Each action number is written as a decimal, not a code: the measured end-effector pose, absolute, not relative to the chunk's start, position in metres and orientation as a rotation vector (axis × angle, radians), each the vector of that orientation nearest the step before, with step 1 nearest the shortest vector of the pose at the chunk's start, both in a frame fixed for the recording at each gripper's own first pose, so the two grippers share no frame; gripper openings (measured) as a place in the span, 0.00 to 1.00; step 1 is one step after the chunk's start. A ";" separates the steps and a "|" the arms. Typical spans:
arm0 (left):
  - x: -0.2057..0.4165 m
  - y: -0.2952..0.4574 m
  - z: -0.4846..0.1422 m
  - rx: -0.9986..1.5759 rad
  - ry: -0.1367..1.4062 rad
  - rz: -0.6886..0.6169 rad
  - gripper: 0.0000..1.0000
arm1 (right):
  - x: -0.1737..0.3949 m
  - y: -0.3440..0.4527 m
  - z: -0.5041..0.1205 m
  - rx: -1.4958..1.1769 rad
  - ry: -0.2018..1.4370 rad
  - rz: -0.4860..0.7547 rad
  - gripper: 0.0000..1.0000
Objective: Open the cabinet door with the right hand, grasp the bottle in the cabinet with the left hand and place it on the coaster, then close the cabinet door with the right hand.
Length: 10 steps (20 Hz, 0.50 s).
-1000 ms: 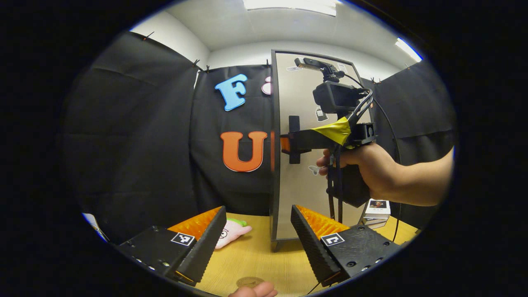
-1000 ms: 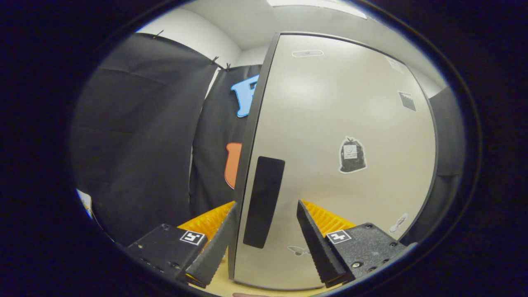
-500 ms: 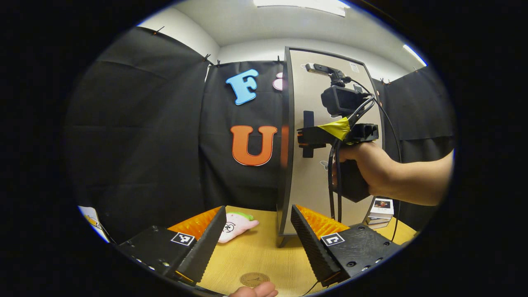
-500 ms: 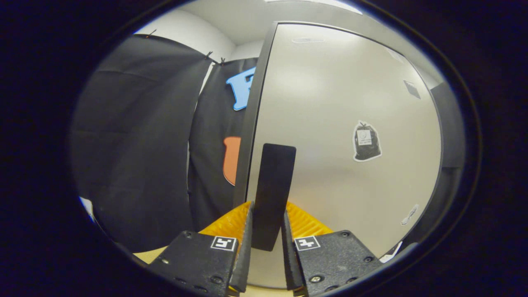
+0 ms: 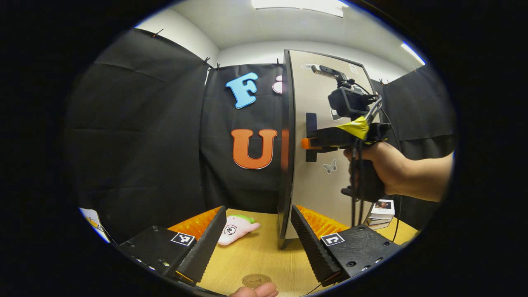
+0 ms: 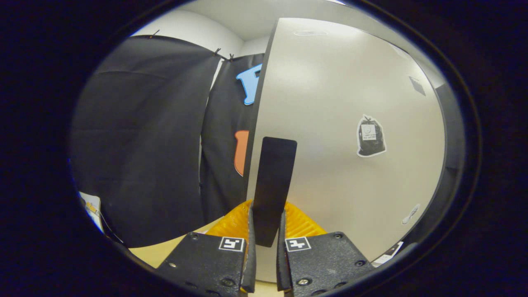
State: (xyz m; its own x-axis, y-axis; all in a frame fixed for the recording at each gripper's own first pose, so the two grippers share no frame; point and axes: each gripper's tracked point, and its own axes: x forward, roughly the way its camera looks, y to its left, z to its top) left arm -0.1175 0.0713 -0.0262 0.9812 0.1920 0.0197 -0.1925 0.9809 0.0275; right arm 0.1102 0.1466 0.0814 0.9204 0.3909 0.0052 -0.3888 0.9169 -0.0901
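Cabinet door [image 6: 350,123], pale grey with a dark frame, stands on the wooden table [image 5: 264,255] as we clamp its black handle [image 6: 272,189] between both fingers of our right gripper [image 6: 266,255], seen close in the right gripper view. From the left gripper view, our right hand [image 5: 379,165] holds that gripper at the handle [image 5: 311,136]. Our left gripper [image 5: 253,243] hangs with jaws wide apart, holding nothing, above the round coaster [image 5: 255,281], partly cut off. The door hides the cabinet's inside, so we cannot make out the bottle. A pink plush toy [image 5: 237,225] lies near the door's foot.
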 end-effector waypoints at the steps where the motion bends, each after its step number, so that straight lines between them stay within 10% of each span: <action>1: -0.118 0.072 -0.027 0.028 -0.017 0.194 0.95 | 0.104 0.145 0.081 -0.089 -0.019 0.420 0.23; 10: -0.115 0.065 -0.041 0.023 0.026 0.163 0.95 | 0.041 0.130 0.086 -0.094 0.031 0.579 0.23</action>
State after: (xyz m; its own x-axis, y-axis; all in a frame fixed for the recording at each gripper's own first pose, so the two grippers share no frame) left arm -0.1148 0.0652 -0.0414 0.9865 0.1621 -0.0243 -0.1615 0.9866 0.0250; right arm 0.0410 0.1296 0.0865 0.8369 0.5445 -0.0557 -0.5473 0.8331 -0.0804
